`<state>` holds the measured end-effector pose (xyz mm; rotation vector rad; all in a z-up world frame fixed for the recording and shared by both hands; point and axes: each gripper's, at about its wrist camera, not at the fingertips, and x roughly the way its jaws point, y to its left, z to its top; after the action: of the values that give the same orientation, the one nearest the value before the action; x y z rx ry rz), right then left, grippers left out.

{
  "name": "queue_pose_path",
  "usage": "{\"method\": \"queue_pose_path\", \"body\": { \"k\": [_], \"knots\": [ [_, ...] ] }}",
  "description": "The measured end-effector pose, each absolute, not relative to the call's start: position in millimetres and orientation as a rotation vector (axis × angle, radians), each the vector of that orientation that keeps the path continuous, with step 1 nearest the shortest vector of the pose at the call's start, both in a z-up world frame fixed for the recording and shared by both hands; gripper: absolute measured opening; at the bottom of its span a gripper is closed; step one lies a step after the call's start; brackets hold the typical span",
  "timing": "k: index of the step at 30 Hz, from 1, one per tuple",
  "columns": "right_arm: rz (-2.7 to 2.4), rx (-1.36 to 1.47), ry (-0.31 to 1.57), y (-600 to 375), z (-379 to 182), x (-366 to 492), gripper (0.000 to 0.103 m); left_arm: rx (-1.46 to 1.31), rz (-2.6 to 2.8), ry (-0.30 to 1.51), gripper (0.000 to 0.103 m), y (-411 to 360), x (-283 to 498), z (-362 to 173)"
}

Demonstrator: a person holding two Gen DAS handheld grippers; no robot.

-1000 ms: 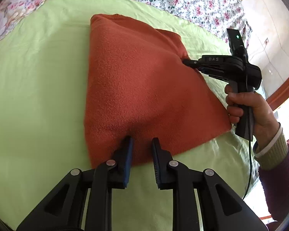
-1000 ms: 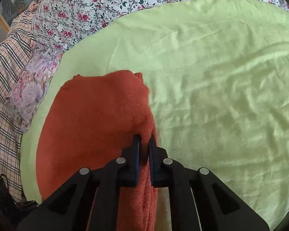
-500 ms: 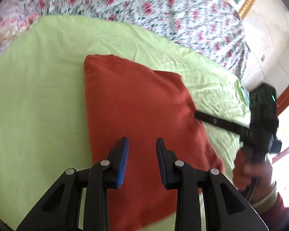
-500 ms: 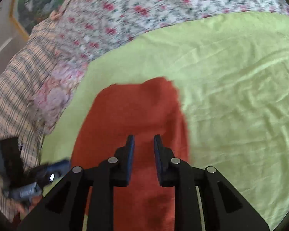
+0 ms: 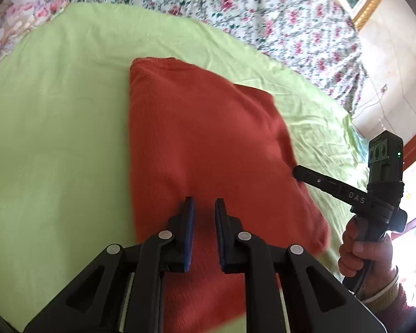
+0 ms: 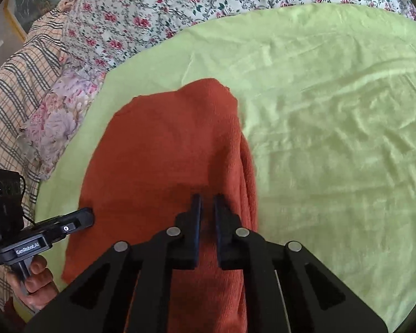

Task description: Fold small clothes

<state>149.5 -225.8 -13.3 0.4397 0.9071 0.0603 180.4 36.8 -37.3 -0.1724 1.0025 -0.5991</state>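
Lying folded on the green sheet (image 5: 55, 111), the knit (image 5: 208, 144) is a compact orange block with both grippers over it and neither holding it. A second ago the right gripper (image 6: 207, 205) was pinched on the knit's right edge and the left gripper (image 5: 204, 208) stood at its near hem; half a second ago both had already let go and lifted. Now the left jaws stand narrowly apart with bare knit showing in the gap, and the right jaws are closer still, but a strip of orange shows between them and no fabric is drawn up, so nothing is gripped.

From the left jaws, the knit runs forward and slightly right, its far corner well ahead. From the right jaws, it spreads ahead and to the left, with stacked layers just right of the tips. The flowered bedding (image 6: 180, 14) lies beyond.

The release suggests 1 fold is finished. Whether another fold is due is a judgement: the block already looks small and fairly square, so smoothing or setting it aside seems as likely as a further fold.
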Motion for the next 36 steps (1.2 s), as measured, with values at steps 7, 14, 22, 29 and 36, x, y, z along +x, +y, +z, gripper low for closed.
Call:
{"method": "queue_pose_path", "body": {
  "k": [7,14,22,29,36],
  "knots": [
    [0.101,0.323,0.950,-191,-17,80,0.010,-0.099,-0.577,0.990,0.015,45,122,-41],
    [0.044,0.381,0.951,-198,-39,49,0.010,-0.018,-0.536,0.994,0.015,50,90,-60],
    [0.018,0.372,0.964,-195,-37,44,0.010,-0.033,-0.525,1.014,0.015,60,83,-59],
    [-0.061,0.337,0.984,-197,-25,30,0.010,-0.008,-0.469,1.041,0.023,72,71,-58],
    [-0.088,0.369,0.967,-204,-13,-9,0.020,0.001,-0.429,1.007,0.045,87,45,-41]
  ]
}}
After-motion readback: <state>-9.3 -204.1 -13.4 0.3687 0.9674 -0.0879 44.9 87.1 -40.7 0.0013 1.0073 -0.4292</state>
